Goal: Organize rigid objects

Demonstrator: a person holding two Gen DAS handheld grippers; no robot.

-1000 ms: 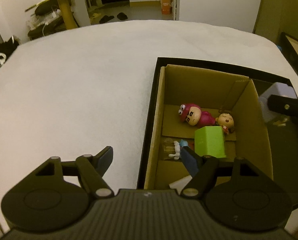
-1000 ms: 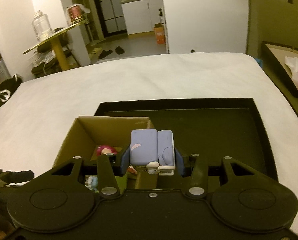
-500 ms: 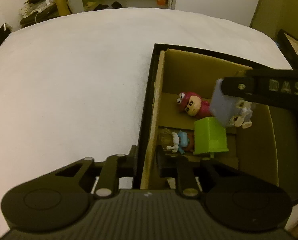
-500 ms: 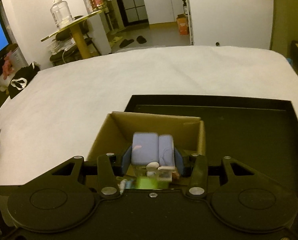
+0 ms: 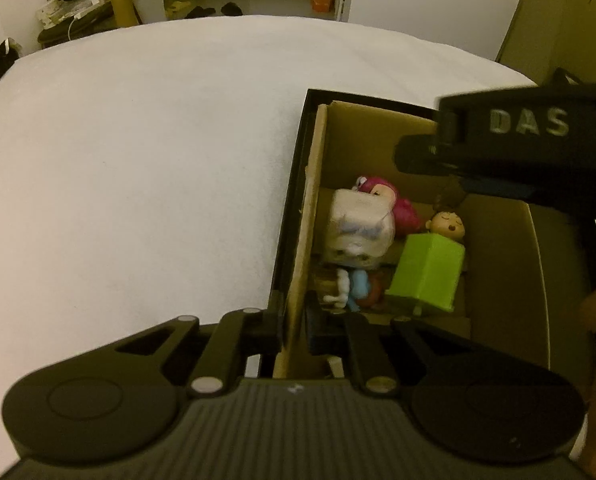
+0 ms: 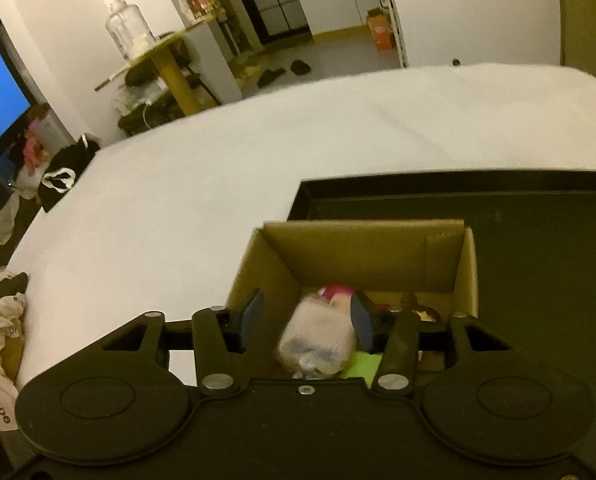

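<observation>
Cardboard box [image 5: 311, 216] wall sat clamped in the left gripper [image 5: 292, 330], presumably to steady it, while the right gripper [image 6: 307, 316], jaws opening with pads clear, let the pale block-headed figure [image 5: 357, 232] drop among the toys inside.

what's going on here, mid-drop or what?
Toys are being packed into the cardboard box that sits in a black tray. The right tongs are opening and the pale blue blocky figure is out of their grip, sitting blurred over the toys already inside: a pink figure, a green block and a small doll head. The left tongs are clamped on the box's near wall, steadying it.
</observation>
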